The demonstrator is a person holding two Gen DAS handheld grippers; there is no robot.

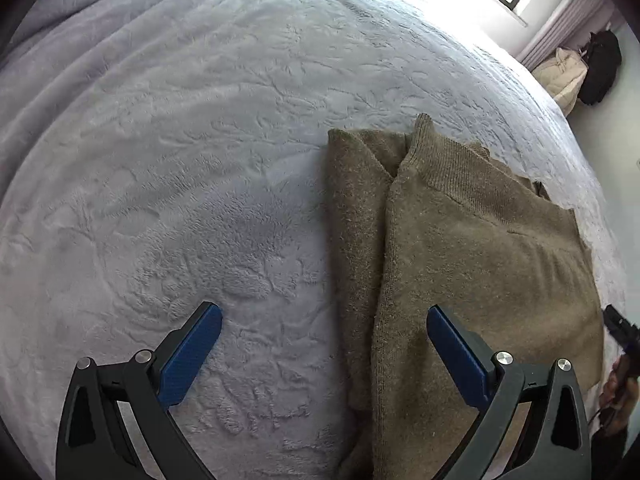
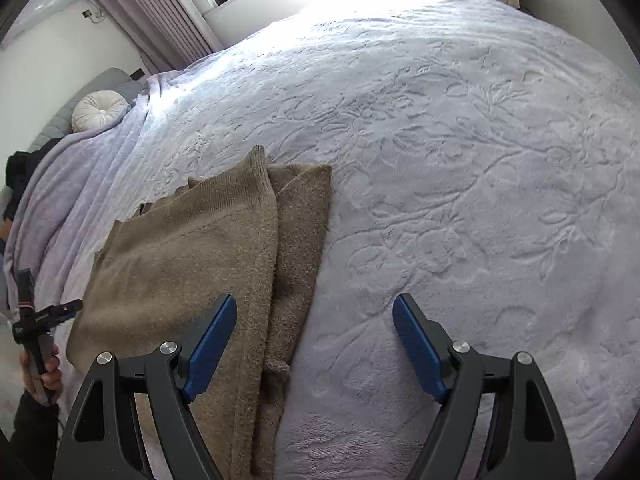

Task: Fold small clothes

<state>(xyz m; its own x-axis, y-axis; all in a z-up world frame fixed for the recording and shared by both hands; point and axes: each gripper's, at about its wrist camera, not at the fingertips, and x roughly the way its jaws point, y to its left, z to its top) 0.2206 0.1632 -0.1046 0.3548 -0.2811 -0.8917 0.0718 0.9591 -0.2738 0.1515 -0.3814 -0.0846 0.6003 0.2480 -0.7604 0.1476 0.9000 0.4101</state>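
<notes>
Sweater [image 1: 460, 260] axis: running lengthwise away from both hand-held grippers.
Left hand-held gripper [image 1: 324, 356]: hanging released, sweater lying under its right finger.
Right hand-held gripper [image 2: 316, 344]: hanging released, sweater lying under its left finger.
Nearer: neither.

Your left gripper [image 1: 324, 312] points steeply down, its blue-padded jaws spread wide with nothing between the pads. Your right gripper [image 2: 315, 304] tilts downward too, jaws equally wide and gripping nothing. In each wrist view, your other hand [image 2: 44, 372] shows at the frame's edge.
</notes>
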